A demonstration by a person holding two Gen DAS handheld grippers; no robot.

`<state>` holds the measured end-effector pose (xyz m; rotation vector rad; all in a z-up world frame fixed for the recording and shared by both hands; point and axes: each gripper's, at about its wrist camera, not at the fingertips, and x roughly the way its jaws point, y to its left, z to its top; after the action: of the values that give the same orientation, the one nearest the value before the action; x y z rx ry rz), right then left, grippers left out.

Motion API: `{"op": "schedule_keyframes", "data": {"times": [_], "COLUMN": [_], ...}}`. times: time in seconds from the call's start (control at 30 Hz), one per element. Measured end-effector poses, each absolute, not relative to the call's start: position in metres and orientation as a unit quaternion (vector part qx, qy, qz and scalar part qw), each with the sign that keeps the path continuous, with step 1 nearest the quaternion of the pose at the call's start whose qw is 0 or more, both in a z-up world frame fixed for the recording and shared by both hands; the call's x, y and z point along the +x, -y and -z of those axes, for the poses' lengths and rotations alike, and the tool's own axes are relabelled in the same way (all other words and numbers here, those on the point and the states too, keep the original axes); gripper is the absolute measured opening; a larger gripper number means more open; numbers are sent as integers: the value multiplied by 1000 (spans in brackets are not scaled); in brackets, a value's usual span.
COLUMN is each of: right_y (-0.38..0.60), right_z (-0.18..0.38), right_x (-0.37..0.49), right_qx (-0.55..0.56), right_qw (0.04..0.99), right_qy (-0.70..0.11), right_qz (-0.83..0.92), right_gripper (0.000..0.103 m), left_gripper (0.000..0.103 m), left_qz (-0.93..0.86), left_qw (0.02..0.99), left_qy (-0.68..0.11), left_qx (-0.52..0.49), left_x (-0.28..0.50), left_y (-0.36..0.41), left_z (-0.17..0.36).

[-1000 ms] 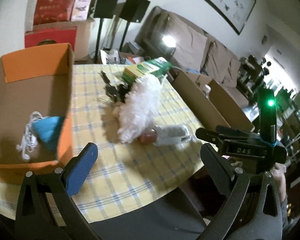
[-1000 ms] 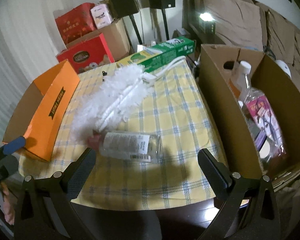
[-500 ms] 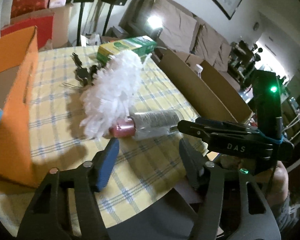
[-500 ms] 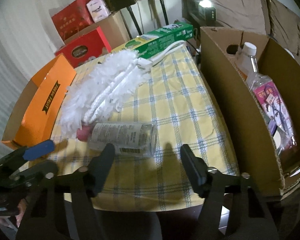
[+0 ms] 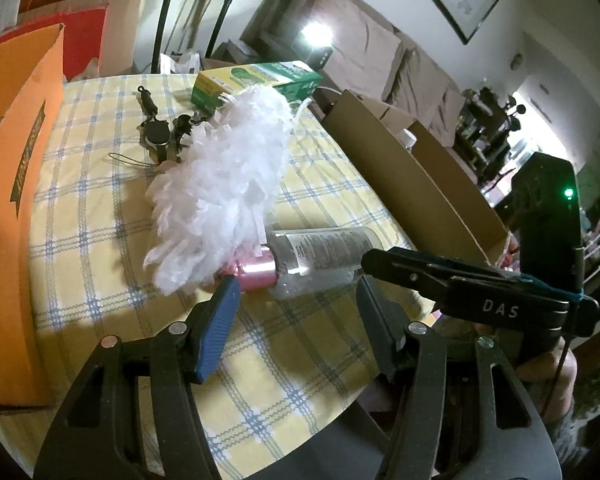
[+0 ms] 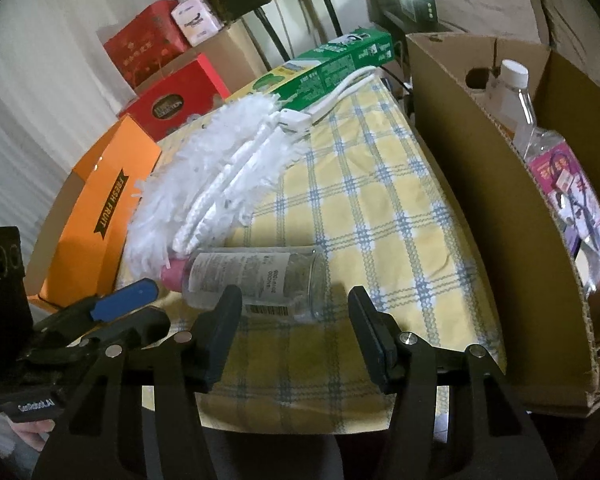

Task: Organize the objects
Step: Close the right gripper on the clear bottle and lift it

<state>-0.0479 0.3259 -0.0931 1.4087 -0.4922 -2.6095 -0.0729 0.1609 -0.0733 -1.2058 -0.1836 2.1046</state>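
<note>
Orange box [image 5: 16, 168] shifted left, checked tablecloth [image 5: 312, 344]

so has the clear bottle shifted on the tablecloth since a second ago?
No. The clear bottle lies where it did, pink cap tucked under the white duster tip, same spot against the orange box. Only the cameras came closer.

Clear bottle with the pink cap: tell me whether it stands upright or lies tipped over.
Tipped over. The clear bottle lies on its side on the checked tablecloth, its pink cap tucked against the white duster.
</note>
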Motion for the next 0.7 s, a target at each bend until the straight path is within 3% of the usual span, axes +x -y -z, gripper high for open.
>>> {"op": "schedule_keyframes", "data": {"times": [0.43,0.53,0.7], "right_y": [-330,-328,-325], "right_z": [101,102,101], "right_x": [-50,-52,-47], "right_qx": [469,468,466], "right_qw": [78,86,81], "right_qy": [185,190,190], "right_qz": [860,859,860], "right_gripper": [53,52,52], "left_gripper": [57,63,64], "left_qz": [-805,-803,-804], "left_qw": [350,358,364], "left_qy": [80,81,73], "left_qx": [-472,-470,-464], "left_x": [-89,-88,-81], "left_y": [-166,-168,-172], "left_z": [83,83,79]}}
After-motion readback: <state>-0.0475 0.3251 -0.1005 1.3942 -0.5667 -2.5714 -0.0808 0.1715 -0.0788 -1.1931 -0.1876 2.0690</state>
